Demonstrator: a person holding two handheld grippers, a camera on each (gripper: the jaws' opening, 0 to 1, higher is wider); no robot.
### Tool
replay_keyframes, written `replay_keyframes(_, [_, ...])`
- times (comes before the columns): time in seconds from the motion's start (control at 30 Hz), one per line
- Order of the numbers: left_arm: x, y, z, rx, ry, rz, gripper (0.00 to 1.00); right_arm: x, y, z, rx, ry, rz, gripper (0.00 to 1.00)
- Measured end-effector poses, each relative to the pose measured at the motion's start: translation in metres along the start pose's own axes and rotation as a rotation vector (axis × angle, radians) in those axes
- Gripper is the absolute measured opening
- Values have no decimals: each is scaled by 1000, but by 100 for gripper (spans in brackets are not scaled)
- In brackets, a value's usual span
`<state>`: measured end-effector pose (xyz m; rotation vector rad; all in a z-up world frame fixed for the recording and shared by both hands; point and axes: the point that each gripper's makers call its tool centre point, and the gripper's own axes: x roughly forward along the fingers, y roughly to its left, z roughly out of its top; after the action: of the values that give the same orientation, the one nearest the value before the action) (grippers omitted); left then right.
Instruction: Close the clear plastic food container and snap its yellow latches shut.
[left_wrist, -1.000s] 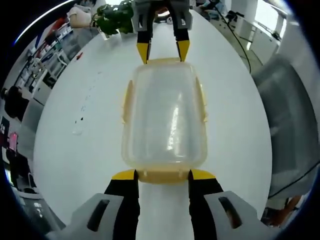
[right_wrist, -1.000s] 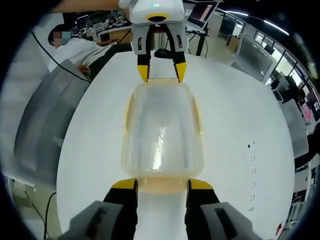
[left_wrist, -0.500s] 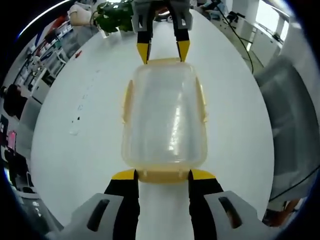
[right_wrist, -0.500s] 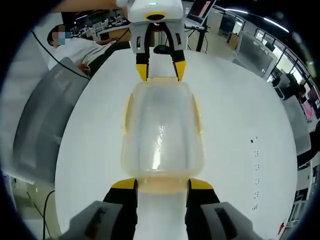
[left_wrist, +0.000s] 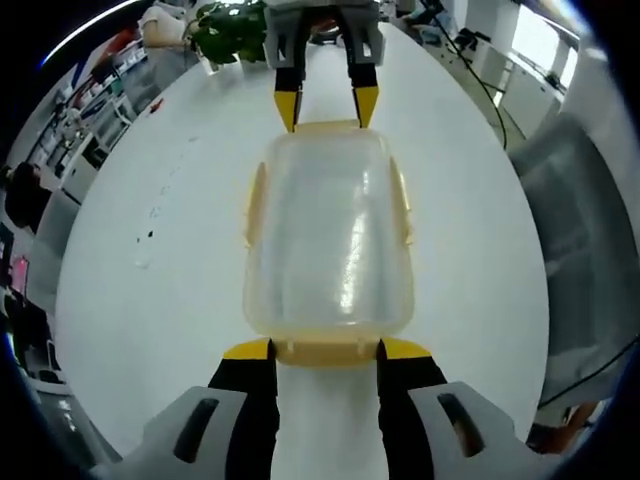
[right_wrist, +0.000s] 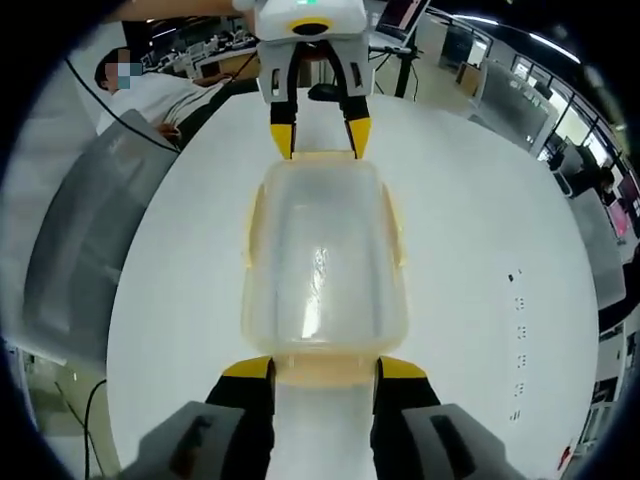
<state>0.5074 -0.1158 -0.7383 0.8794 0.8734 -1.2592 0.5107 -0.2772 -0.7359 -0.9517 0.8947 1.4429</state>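
Container (left_wrist: 328, 235) lies between left claw (left_wrist: 325, 349) and right claw (left_wrist: 326, 104).

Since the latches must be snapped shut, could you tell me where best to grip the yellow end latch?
Take the end latch from its short end, with the left gripper straddling it. The flap sticks out past the container rim, right between the open jaws.
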Motion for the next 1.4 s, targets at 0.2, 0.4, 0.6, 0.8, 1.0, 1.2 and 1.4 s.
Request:
replay_keyframes(0.2, [0,1,-1,-2,-12,2,36,4,-1,-1,4,2,3,36])
replay_keyframes(0.4, [0,0,-3,-4,-16,1,36,6,-3,0,-5,0,0,36])
replay_keyframes(0.6, [-2,-1,-5,-7,-23,7,36,6,-3,2,-11,-8,0,36])
replay_keyframes(0.8, [-2,-1,-6,-9,-33,7,37,8,-3,3,-14,-6,0,36])
replay_keyframes(1.0, [-1,-2,-6,9,-25,10,38,8,-3,3,-7,0,-6,37])
replay_keyframes(1.2, [-3,-4,-10,24,-10,7,52,3,-4,-2,37,-8,-16,54])
replay_keyframes(1.4, [-13,-4,-11,0,-20,20,49,-7,-2,-2,72,-28,-35,47])
